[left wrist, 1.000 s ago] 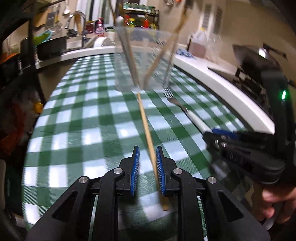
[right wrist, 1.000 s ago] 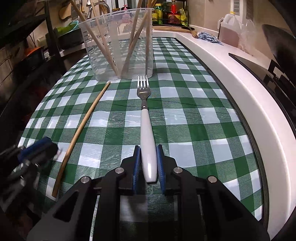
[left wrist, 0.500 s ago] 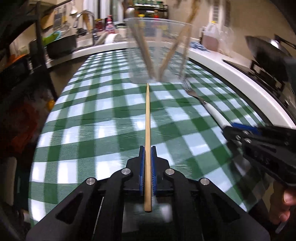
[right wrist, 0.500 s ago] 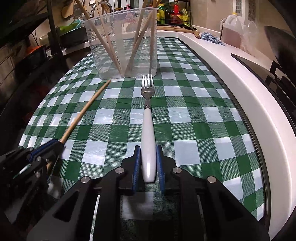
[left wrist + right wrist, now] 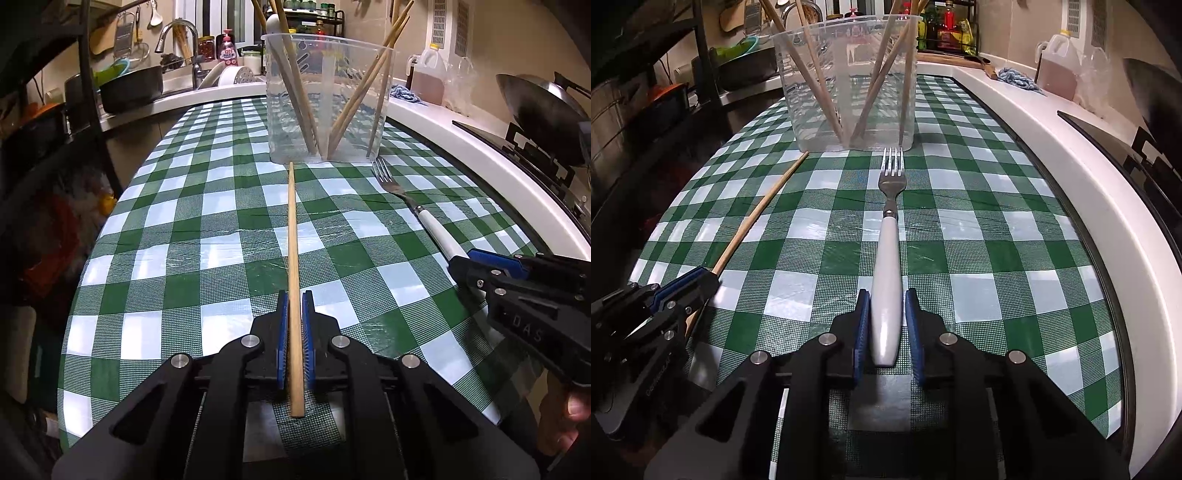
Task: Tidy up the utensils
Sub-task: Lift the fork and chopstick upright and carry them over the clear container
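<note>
Left claw (image 5: 294,332) clamps the wooden chopstick (image 5: 293,236), its long axis pointing at the clear plastic cup (image 5: 325,96); right claw (image 5: 888,325), jaws opening, straddles the white-handled fork (image 5: 888,258), tines toward that cup.

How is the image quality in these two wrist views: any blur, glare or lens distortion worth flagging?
Left wrist view: sharp, no motion blur; the fisheye bows the white counter edge; soft glare on the checked tablecloth beside the chopstick. Right wrist view: also sharp; glare patches on the cloth around the fork; the clear tub is readable; the left side falls into dark shadow.
</note>
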The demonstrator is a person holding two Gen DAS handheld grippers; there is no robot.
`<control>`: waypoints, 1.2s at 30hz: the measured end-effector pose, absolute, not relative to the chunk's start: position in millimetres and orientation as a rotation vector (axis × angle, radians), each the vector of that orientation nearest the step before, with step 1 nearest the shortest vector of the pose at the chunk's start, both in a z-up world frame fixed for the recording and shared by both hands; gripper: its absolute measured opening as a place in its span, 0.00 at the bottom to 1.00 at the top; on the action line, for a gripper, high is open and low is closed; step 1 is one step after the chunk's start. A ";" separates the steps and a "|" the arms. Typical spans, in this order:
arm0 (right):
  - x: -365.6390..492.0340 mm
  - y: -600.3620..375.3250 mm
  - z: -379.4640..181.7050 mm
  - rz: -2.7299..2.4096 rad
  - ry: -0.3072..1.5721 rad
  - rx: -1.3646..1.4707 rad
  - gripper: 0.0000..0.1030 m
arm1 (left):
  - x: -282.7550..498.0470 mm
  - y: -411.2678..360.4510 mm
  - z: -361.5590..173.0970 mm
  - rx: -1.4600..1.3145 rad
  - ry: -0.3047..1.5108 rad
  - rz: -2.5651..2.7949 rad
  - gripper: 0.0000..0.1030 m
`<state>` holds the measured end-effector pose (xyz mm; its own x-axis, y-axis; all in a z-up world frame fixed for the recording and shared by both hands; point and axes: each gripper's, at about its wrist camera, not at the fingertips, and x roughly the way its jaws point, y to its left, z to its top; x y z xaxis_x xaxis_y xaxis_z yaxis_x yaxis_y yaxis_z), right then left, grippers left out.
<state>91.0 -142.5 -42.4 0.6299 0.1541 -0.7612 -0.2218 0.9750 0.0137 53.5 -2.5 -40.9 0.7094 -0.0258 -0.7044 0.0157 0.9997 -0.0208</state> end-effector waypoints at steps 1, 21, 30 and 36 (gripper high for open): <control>91.4 -142.9 -42.3 0.216 0.863 -0.084 0.20 | 53.5 -3.2 -40.9 -0.012 0.782 -0.024 0.08; 92.2 -141.5 -41.6 0.218 0.862 -0.097 0.19 | 54.3 -7.7 -42.0 0.006 0.778 -0.034 0.07; 90.9 -141.3 -41.5 0.223 0.858 -0.091 0.17 | 52.9 -4.2 -40.6 -0.005 0.777 -0.040 0.06; 77.2 -142.5 -25.6 0.243 0.827 -0.070 0.17 | 42.9 -2.4 -18.6 -0.017 0.698 -0.037 0.06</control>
<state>77.2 -142.5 -25.6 0.6511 0.1866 -0.7357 -0.2409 0.9700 0.0328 42.9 -2.4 -18.6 0.7658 -0.0394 -0.6419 0.0282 0.9992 -0.0278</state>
